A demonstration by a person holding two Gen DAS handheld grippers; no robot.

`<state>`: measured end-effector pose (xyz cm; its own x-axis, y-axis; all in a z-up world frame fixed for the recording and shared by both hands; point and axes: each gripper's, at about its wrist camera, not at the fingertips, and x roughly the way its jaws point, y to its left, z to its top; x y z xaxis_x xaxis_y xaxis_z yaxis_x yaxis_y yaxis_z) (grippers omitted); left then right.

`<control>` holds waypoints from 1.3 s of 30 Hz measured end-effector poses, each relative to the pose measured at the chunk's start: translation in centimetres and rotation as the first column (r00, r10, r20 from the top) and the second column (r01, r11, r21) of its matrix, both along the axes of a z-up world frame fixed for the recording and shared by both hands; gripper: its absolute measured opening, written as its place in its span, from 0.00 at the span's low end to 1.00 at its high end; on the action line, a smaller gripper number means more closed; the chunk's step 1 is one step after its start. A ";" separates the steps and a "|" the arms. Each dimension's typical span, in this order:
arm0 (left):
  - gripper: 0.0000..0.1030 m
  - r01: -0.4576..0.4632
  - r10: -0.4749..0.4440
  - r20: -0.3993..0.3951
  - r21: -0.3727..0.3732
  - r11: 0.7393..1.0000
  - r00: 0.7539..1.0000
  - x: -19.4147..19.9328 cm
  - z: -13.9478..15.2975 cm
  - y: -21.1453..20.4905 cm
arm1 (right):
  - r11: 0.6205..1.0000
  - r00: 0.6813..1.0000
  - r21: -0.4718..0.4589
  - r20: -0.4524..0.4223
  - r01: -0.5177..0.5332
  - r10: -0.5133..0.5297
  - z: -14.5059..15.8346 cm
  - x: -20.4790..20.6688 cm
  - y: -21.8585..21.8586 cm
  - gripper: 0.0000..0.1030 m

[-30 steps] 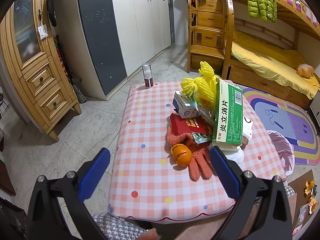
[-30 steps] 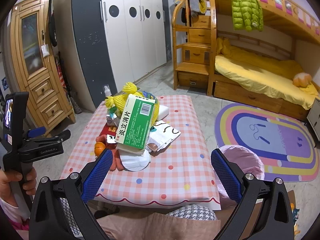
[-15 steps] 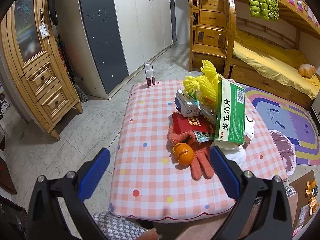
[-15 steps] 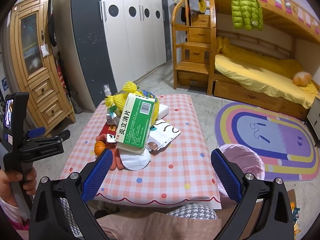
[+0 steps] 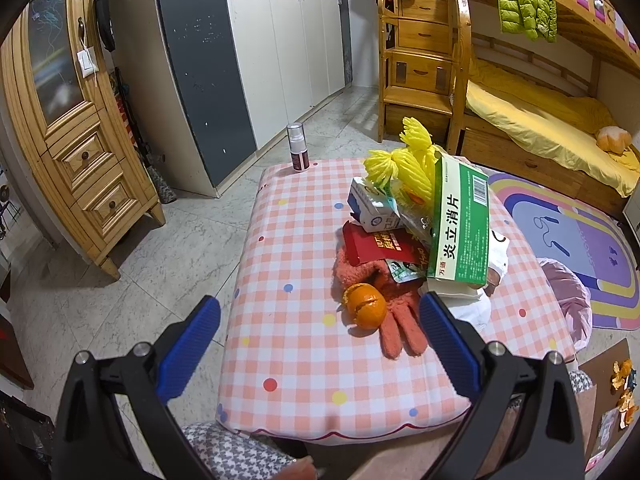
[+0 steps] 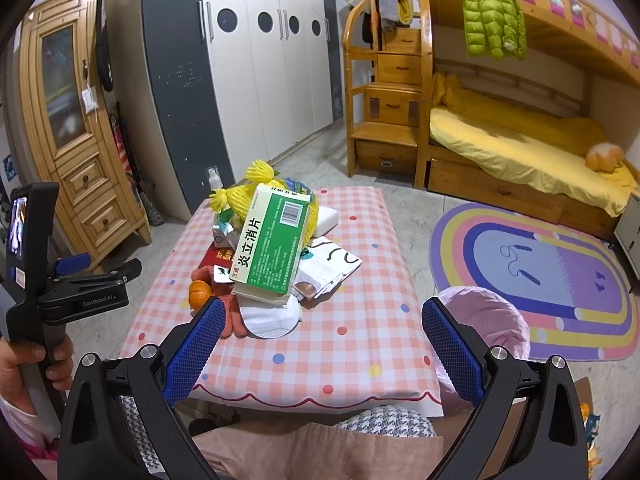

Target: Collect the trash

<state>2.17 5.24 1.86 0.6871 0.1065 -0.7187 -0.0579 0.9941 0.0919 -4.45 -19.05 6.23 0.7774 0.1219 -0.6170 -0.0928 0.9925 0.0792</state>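
From the left wrist, the left gripper point(image 5: 319, 329) hangs wide open, empty, above the table's point(image 5: 288, 364) near edge; the tangerine point(image 5: 365, 311), soft and light, sits mid-table against the trash pile.

From the right wrist, the right gripper point(image 6: 320, 344) gapes empty; the green box point(image 6: 272, 250), probably light and stiff, tops the pile, best pinched across its thin faces.

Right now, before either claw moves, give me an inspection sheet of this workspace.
Surface: low table under a pink checked cloth.
Job's things: green medicine box atop a pile with yellow foam netting, red packet, small carton, orange peel.
Clutter: pink glove, spray bottle.
Grippers: left claw and right claw open, empty, short of the pile.
Cables: nothing seen.
Surroundings: pink-lined bin beside the table, rainbow rug, bunk bed.
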 end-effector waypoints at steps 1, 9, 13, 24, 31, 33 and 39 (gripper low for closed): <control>0.94 0.000 0.000 0.001 0.000 1.000 1.000 0.0 0.0 0.0 | 1.000 1.000 0.000 -0.001 0.000 0.000 0.0 0.0 0.0 0.94; 0.94 -0.006 0.006 -0.006 0.001 1.000 1.000 0.0 -0.4 0.1 | 1.000 1.000 -0.008 -0.011 -0.006 0.005 -1.1 -0.1 0.4 0.94; 0.94 -0.016 0.016 -0.015 0.001 1.000 1.000 0.4 -0.8 0.5 | 0.999 0.999 -0.045 -0.032 -0.006 0.005 -1.2 0.6 0.6 0.94; 0.94 -0.051 0.051 -0.032 0.005 0.999 0.998 3.1 -2.0 1.9 | 0.996 0.996 0.008 -0.012 -0.091 0.091 -2.6 5.0 2.5 0.94; 0.94 -0.082 0.082 -0.032 0.010 0.997 0.996 5.3 -3.5 3.3 | 0.991 0.990 -0.031 -0.047 -0.131 0.129 -5.2 8.8 5.8 0.94; 0.94 -0.096 0.096 -0.037 0.019 0.995 0.995 6.0 -4.0 3.7 | 0.991 0.989 -0.014 -0.063 -0.135 0.134 -6.1 9.9 6.4 0.93; 0.94 -0.159 0.160 -0.048 0.028 0.987 0.986 8.7 -5.3 5.2 | 0.988 0.984 0.000 -0.081 -0.157 0.157 -8.0 12.5 7.8 0.93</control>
<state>10.82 10.42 -3.46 0.6230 0.2294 -0.7478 -0.2103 0.9700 0.1224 8.08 -11.22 -1.75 0.6970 0.2340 -0.6778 -0.2410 0.9667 0.0859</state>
